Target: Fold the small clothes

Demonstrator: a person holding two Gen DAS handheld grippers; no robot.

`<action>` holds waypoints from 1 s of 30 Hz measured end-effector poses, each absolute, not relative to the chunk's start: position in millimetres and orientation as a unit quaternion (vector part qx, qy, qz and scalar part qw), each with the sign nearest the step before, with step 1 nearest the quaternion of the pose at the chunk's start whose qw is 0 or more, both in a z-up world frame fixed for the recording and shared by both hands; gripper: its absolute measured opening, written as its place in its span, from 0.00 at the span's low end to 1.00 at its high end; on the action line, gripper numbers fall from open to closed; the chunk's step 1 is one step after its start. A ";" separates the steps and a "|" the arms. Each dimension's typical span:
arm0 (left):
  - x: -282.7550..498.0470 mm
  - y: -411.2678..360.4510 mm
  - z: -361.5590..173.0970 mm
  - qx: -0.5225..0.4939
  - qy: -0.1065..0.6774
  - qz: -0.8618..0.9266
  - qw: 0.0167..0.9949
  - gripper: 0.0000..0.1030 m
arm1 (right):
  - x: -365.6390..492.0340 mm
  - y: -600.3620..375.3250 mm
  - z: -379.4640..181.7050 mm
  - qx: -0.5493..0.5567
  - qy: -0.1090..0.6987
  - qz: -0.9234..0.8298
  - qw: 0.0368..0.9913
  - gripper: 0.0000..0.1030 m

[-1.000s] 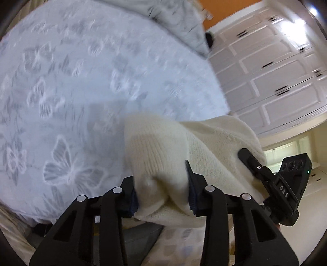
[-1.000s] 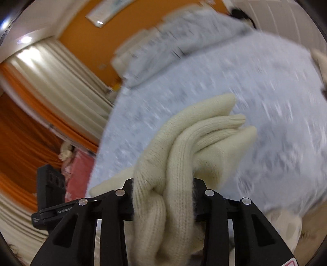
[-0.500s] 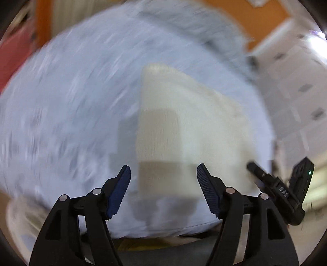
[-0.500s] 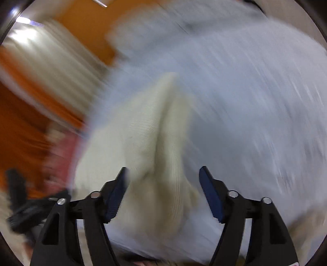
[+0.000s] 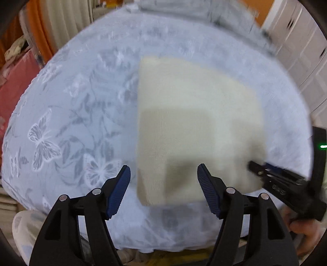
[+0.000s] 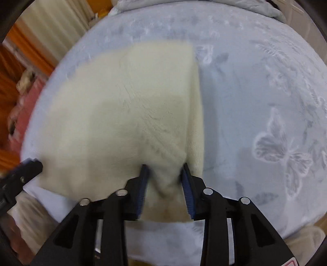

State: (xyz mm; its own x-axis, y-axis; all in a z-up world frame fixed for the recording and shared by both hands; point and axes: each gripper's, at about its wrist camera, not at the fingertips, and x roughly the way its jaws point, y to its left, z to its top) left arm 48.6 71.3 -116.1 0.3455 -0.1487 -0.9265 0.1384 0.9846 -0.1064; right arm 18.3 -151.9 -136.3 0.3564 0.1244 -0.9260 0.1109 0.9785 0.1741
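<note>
A cream knitted garment (image 5: 196, 122) lies folded flat on the pale blue butterfly bedspread (image 5: 81, 114). My left gripper (image 5: 163, 182) is open and empty, hovering just over the garment's near edge. In the right wrist view the garment (image 6: 126, 114) fills the left half, and my right gripper (image 6: 164, 178) has its jaws partly closed around a bunched near corner of it. The right gripper also shows at the right edge of the left wrist view (image 5: 286, 184).
White cabinet doors (image 5: 302, 36) stand at the far right. Orange and cream curtains (image 6: 30, 41) and a red-pink covered thing (image 5: 14, 81) lie to the left of the bed. Grey bedding (image 6: 255, 6) is at the bed's far end.
Both grippers let go of the lifted garment and it now lies flat on the bed. The left stays open; the right has narrowed onto the garment's near corner.
</note>
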 end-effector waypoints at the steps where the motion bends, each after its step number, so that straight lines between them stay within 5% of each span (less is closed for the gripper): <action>1: 49.6 71.8 -121.7 -0.005 0.573 -0.086 0.815 0.60 | 16.4 -152.4 -126.5 0.112 0.567 -0.001 0.816 0.31; 10: 21.5 60.0 -79.4 0.031 0.512 -0.077 0.855 0.64 | -39.2 -143.4 -50.3 0.126 0.480 -0.034 0.868 0.45; 14: 1.6 55.0 -59.3 0.049 0.477 -0.066 0.875 0.78 | -62.2 -139.2 -39.2 0.127 0.457 -0.046 0.879 0.58; 16: -9.1 53.8 -51.2 0.051 0.461 -0.059 0.884 0.86 | -75.0 -137.5 -35.5 0.122 0.445 -0.058 0.885 0.62; 30: -55.5 52.4 -55.9 0.065 0.410 -0.019 0.909 0.90 | -122.1 -133.1 -62.9 0.078 0.422 -0.074 0.900 0.72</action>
